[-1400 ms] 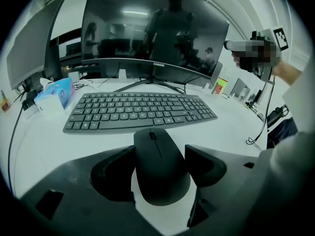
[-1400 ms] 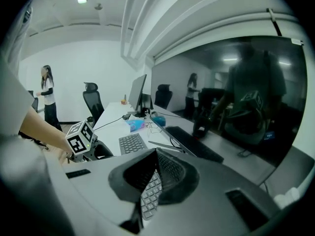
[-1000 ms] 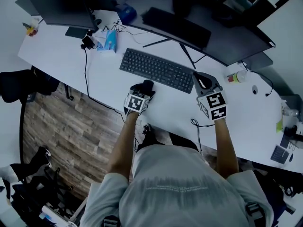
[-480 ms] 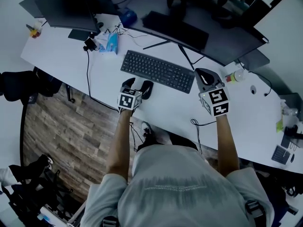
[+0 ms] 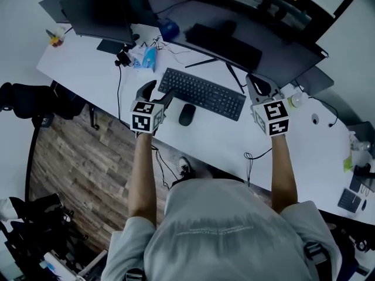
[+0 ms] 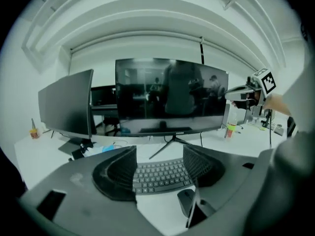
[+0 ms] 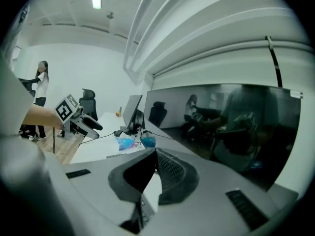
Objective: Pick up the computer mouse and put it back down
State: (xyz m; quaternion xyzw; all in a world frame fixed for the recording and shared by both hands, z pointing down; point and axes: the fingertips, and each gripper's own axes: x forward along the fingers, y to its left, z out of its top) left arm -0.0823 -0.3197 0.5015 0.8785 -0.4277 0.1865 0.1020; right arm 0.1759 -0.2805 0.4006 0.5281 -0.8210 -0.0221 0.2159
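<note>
The black computer mouse [image 5: 186,114] lies on the white desk [image 5: 222,139], just in front of the keyboard [image 5: 202,92]. My left gripper [image 5: 154,92] hangs to the mouse's left, open and holding nothing. In the left gripper view the mouse [image 6: 186,201] shows low and right of the jaws, with the keyboard [image 6: 160,176] seen through the gap. My right gripper [image 5: 261,89] is at the keyboard's right end, raised toward the monitor, jaws tip to tip and empty. In the right gripper view that gripper [image 7: 156,154] is shut and the left gripper [image 7: 78,119] shows far left.
A wide curved monitor [image 5: 258,45] and a second screen [image 5: 94,13] stand behind the keyboard. A blue pack [image 5: 149,57] and cables lie at the back left, a bottle [image 5: 296,99] to the right. The desk's near edge runs by my arms. A person [image 7: 40,90] stands far off.
My left gripper was over the mouse a second ago; it has drawn away to the left and back, and the mouse now lies alone on the desk. The right gripper rose slightly.
</note>
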